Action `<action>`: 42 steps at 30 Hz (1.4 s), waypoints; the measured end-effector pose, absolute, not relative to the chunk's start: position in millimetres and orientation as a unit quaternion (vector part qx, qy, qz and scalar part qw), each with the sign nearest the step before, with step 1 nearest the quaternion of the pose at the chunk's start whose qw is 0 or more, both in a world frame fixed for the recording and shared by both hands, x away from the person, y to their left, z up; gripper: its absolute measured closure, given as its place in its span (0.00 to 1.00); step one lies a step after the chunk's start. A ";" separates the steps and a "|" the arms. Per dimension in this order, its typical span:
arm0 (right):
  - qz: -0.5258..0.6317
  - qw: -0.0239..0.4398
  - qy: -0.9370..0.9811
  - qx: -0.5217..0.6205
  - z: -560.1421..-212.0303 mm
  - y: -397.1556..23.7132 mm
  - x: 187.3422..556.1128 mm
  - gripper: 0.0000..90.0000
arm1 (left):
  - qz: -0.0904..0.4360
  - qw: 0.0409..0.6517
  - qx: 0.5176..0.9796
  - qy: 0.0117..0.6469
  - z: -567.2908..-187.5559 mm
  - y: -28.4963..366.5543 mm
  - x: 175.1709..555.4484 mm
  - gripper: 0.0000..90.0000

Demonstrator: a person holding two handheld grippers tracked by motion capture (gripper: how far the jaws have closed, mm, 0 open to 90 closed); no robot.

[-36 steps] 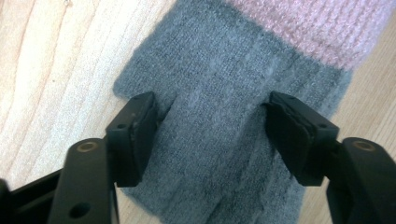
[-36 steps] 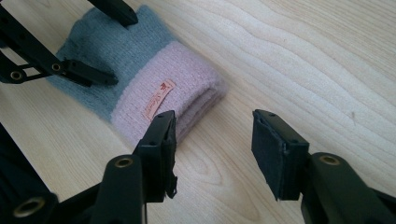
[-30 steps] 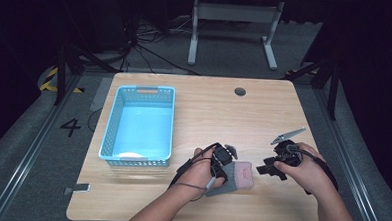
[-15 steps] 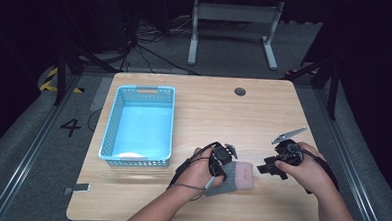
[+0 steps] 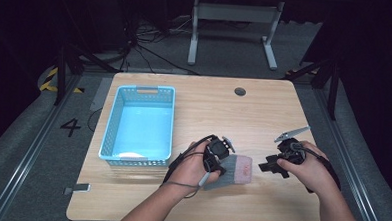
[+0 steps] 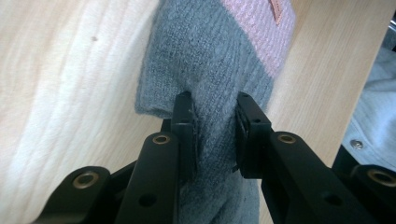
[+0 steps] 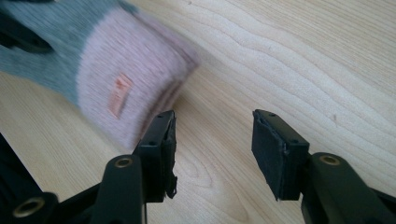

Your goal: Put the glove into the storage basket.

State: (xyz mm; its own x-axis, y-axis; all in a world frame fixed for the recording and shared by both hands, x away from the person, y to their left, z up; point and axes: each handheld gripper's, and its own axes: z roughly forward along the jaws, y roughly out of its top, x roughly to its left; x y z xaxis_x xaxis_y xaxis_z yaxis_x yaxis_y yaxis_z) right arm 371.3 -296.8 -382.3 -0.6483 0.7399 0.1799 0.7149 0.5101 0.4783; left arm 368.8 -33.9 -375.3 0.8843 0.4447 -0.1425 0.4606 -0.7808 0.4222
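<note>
Left gripper view shows the left gripper (image 6: 214, 114) pinching the grey end of a grey-and-pink knitted sock (image 6: 219, 51), its jaws having just closed on it near the table's (image 5: 264, 113) front edge; the right gripper (image 7: 212, 140), gaping and empty, waits just right of the pink cuff

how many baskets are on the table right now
1: the blue basket stands on the table's left half, beyond the left hand-held gripper. No other shows.

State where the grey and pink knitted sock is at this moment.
In the high view, the sock lies near the table's front edge, right of the blue basket, pinched by the left gripper.
</note>
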 end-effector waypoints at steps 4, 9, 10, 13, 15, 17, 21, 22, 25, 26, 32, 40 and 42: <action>0.264 0.025 0.868 0.419 -382.1 -298.2 372.2 0.56 | -0.011 0.234 0.940 0.247 -365.2 -22.8 369.6 0.81; 0.264 0.024 0.868 0.420 -381.0 -297.2 373.9 0.56 | -0.001 0.237 0.936 0.261 -351.7 -7.9 371.3 0.81; 0.264 0.025 0.869 0.418 -381.2 -296.9 374.6 0.56 | 0.003 0.238 0.935 0.262 -348.8 -4.9 371.4 0.81; 0.265 0.023 0.869 0.418 -381.4 -295.4 376.9 0.56 | 0.011 0.245 0.931 0.269 -341.0 3.3 371.9 0.81; 0.264 0.023 0.870 0.416 -381.7 -294.4 378.7 0.56 | 0.015 0.245 0.930 0.273 -337.0 8.2 372.4 0.81; 0.264 0.022 0.871 0.414 -381.6 -293.1 380.4 0.56 | 0.018 0.248 0.928 0.279 -333.8 12.7 372.5 0.81; 0.264 0.020 0.873 0.410 -381.5 -289.4 383.9 0.56 | 0.023 0.251 0.925 0.285 -327.5 21.4 372.6 0.81; 0.264 0.020 0.873 0.410 -381.5 -289.4 383.9 0.56 | 0.026 0.252 0.925 0.284 -325.7 23.7 372.8 0.81; 0.263 0.018 0.874 0.408 -382.5 -288.2 385.9 0.56 | 0.026 0.257 0.922 0.288 -319.4 30.7 373.8 0.81; 0.264 0.018 0.874 0.408 -383.0 -287.8 386.4 0.56 | 0.030 0.257 0.922 0.289 -316.8 33.3 374.3 0.81; 0.261 0.016 0.873 0.411 -385.4 -287.5 387.8 0.56 | 0.039 0.268 0.913 0.304 -303.1 52.3 378.4 0.81; 0.265 0.024 0.870 0.415 -385.8 -289.6 385.7 0.56 | 0.051 0.280 0.902 0.325 -291.3 81.2 385.6 0.81; 0.264 0.022 0.869 0.418 -386.1 -290.4 385.0 0.56 | 0.055 0.282 0.899 0.330 -288.5 88.5 387.6 0.81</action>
